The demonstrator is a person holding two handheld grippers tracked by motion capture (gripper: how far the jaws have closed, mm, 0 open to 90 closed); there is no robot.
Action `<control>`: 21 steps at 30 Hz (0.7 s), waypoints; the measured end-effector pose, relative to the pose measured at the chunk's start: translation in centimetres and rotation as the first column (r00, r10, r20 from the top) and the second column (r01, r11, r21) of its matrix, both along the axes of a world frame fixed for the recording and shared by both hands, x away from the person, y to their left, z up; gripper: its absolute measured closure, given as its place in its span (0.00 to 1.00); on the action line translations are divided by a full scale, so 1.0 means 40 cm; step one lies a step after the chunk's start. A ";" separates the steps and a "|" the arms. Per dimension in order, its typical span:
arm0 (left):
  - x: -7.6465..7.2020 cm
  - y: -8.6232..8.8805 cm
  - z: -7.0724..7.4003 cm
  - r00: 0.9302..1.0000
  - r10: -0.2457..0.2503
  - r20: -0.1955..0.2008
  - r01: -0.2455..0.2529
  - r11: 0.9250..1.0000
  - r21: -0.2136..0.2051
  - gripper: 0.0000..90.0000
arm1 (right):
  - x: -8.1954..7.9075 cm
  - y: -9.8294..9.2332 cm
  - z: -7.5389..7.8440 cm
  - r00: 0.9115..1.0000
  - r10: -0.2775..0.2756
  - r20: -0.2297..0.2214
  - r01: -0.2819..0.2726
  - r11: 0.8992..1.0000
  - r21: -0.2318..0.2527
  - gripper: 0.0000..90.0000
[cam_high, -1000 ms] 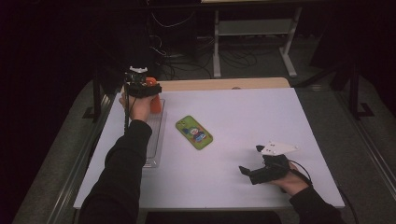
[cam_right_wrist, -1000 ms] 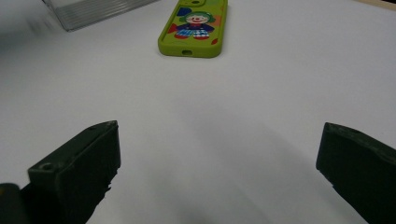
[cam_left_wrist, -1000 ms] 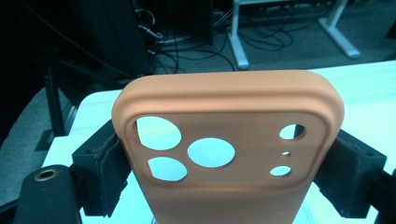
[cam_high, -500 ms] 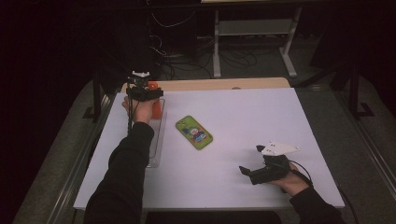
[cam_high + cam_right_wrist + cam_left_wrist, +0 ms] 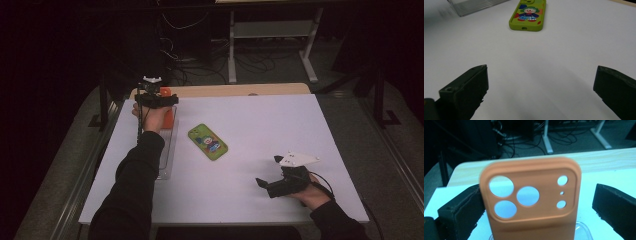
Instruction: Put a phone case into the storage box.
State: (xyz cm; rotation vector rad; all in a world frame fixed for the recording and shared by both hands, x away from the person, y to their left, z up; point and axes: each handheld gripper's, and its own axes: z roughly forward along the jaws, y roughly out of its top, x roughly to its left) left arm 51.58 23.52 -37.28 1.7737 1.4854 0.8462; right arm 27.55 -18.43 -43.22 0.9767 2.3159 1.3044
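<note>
This looks like a lab or test room set up for recording. A white bench (image 5: 280,130) with a wooden strip at its far edge stands on a grey floor in a dim room. Beyond the far edge, loose black cables (image 5: 200,67) lie tangled on the floor beside the white metal legs of a stand (image 5: 270,35). Dark frame posts (image 5: 102,100) rise at the bench's left and right.

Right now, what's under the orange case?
A clear tray sits under the orange case, its rim showing below the case's lower edge. Whether the case rests in it is hidden.
</note>
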 end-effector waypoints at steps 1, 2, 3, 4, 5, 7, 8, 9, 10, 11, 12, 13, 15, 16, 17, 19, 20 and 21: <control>-0.001 0.003 0.005 1.000 -0.004 0.004 0.004 1.000 -0.003 0.00 | 0.000 0.000 0.000 1.000 -0.001 -0.002 0.001 1.000 0.001 0.00; -0.003 0.006 0.011 1.000 -0.006 0.005 0.006 1.000 -0.006 0.00 | 0.000 0.000 0.000 1.000 -0.002 -0.003 0.002 1.000 0.000 0.00; -0.004 0.010 0.017 1.000 -0.005 0.012 0.005 1.000 -0.016 0.00 | 0.001 0.000 0.000 1.000 -0.002 -0.002 0.002 1.000 0.000 0.00; -0.008 0.016 0.026 1.000 -0.010 0.006 0.010 1.000 -0.009 0.00 | 0.000 0.000 0.000 1.000 -0.003 -0.004 0.003 1.000 0.000 0.00; -0.011 0.020 0.033 1.000 -0.009 0.013 0.009 1.000 -0.016 0.00 | 0.001 0.000 0.000 1.000 -0.002 -0.002 0.002 1.000 0.000 0.00; -0.020 0.032 0.051 1.000 -0.018 0.012 0.018 1.000 -0.012 0.00 | 0.001 0.000 0.000 1.000 0.000 -0.003 0.000 1.000 0.000 0.00; -0.025 0.036 0.058 1.000 -0.023 0.017 0.024 1.000 -0.020 0.00 | 0.001 0.000 -0.001 1.000 0.001 -0.002 -0.001 1.000 -0.001 0.00; -0.030 0.040 0.066 0.999 -0.036 0.011 0.036 0.999 -0.028 0.00 | 0.001 0.000 -0.001 1.000 0.000 -0.005 0.000 1.000 -0.001 0.00; -0.036 0.045 0.073 0.998 -0.055 0.000 0.055 0.998 -0.025 0.00 | 0.000 0.000 -0.001 1.000 -0.002 -0.008 0.002 1.000 0.000 0.00; -0.041 0.046 0.078 0.998 -0.069 -0.002 0.069 0.997 -0.041 0.00 | 0.000 0.000 -0.001 1.000 -0.002 -0.010 0.002 1.000 0.000 0.00; -0.047 0.050 0.082 0.996 -0.093 -0.017 0.092 0.995 -0.036 0.00 | 0.001 0.000 -0.001 1.000 -0.002 -0.009 0.002 1.000 0.000 0.00; -0.053 0.051 0.087 0.994 -0.111 -0.018 0.111 0.993 -0.036 0.00 | 0.001 0.000 -0.001 1.000 -0.003 -0.011 0.003 1.000 -0.001 0.00; -0.066 0.054 0.098 0.990 -0.138 -0.022 0.138 0.990 -0.037 0.00 | 0.001 -0.001 -0.001 1.000 -0.003 -0.012 0.003 1.000 -0.002 0.00; -0.071 0.053 0.102 0.988 -0.152 -0.019 0.151 0.988 -0.044 0.00 | 0.001 -0.001 -0.001 1.000 -0.003 -0.011 0.003 1.000 0.000 0.00; -0.077 0.051 0.106 0.986 -0.165 -0.020 0.164 0.985 -0.050 0.00 | 0.001 -0.001 -0.001 1.000 -0.004 -0.009 0.004 1.000 0.001 0.00; -0.088 0.049 0.114 0.981 -0.193 -0.022 0.192 0.980 -0.047 0.00 | 0.001 -0.002 -0.001 1.000 -0.003 -0.007 0.003 1.000 -0.001 0.00; -0.093 0.048 0.117 0.977 -0.210 -0.026 0.208 0.977 -0.050 0.00 | 0.001 -0.001 -0.001 1.000 -0.004 -0.011 0.004 1.000 -0.001 0.00; -0.098 0.046 0.119 0.975 -0.221 -0.027 0.219 0.974 -0.065 0.00 | 0.001 -0.001 -0.002 1.000 -0.004 -0.011 0.004 1.000 -0.001 0.00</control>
